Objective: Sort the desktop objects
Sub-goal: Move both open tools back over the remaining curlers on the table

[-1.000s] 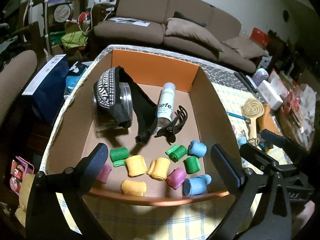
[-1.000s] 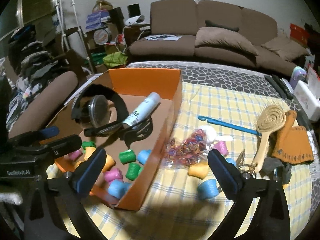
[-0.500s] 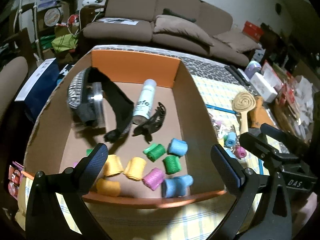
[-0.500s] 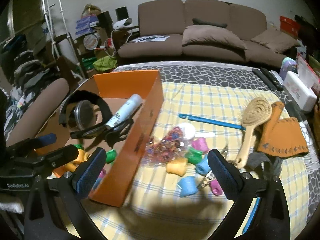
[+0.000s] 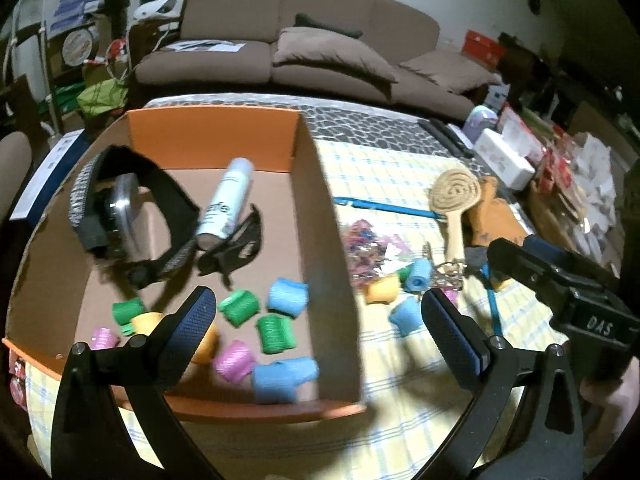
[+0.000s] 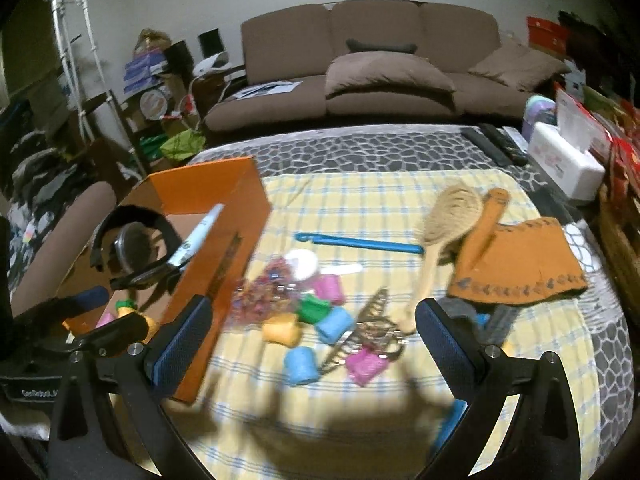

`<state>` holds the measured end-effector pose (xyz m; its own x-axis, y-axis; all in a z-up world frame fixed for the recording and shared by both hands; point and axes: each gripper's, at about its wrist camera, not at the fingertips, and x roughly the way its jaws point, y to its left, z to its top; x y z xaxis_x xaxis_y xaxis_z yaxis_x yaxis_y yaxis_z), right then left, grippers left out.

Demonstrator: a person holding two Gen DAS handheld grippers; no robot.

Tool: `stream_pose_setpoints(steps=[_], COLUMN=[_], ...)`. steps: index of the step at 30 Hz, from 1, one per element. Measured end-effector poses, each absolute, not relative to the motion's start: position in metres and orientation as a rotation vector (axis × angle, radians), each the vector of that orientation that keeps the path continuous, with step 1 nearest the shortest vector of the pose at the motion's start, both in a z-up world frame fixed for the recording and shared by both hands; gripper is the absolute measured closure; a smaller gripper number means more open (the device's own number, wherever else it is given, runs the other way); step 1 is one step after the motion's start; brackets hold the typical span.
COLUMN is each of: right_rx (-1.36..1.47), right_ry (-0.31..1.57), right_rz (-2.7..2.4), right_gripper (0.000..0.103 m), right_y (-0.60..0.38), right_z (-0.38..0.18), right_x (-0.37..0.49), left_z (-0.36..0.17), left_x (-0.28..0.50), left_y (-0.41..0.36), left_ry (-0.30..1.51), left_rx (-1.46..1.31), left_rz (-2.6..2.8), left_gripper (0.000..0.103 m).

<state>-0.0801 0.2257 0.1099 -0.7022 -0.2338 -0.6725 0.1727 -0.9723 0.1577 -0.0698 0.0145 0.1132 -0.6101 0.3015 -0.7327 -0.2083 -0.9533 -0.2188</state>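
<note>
An orange cardboard box (image 5: 328, 216) (image 6: 224, 248) holds several coloured hair rollers (image 5: 276, 332), a white tube (image 5: 226, 204), a black hair claw (image 5: 236, 242) and a black band around a jar (image 5: 120, 208). My left gripper (image 5: 320, 320) is open and empty above the box's near right wall. My right gripper (image 6: 314, 336) is open and empty above loose rollers (image 6: 300, 364) on the checked cloth, next to a gold clip (image 6: 368, 324) and a bag of small elastics (image 6: 260, 292).
A wooden brush (image 6: 444, 224), a blue comb (image 6: 360, 242), an orange cloth pouch (image 6: 516, 264) and a white tissue box (image 6: 568, 164) lie right of the box. A brown sofa (image 6: 380, 68) stands behind the table. Clutter lines the left and right edges.
Both grippers have swung right: the box has slid left in both views, and the loose rollers now lie between the right gripper's fingers. Both stayed open.
</note>
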Motion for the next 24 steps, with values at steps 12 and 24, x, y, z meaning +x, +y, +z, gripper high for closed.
stream_pose_setpoints(steps=[12, 24], right_rx=[1.127, 1.147], right_ry=[-0.184, -0.291], right_rz=[-2.769, -2.806], right_gripper=[0.001, 0.001], right_y=[0.283, 0.330], right_z=[0.104, 0.102], right_x=[-0.077, -0.071], left_z=[0.119, 0.101], left_x=[-0.052, -0.042], left_y=[0.079, 0.132], left_ry=[-0.001, 0.160], left_rx=[-1.034, -0.985], left_rz=[2.557, 2.481], left_gripper=[0.000, 0.001])
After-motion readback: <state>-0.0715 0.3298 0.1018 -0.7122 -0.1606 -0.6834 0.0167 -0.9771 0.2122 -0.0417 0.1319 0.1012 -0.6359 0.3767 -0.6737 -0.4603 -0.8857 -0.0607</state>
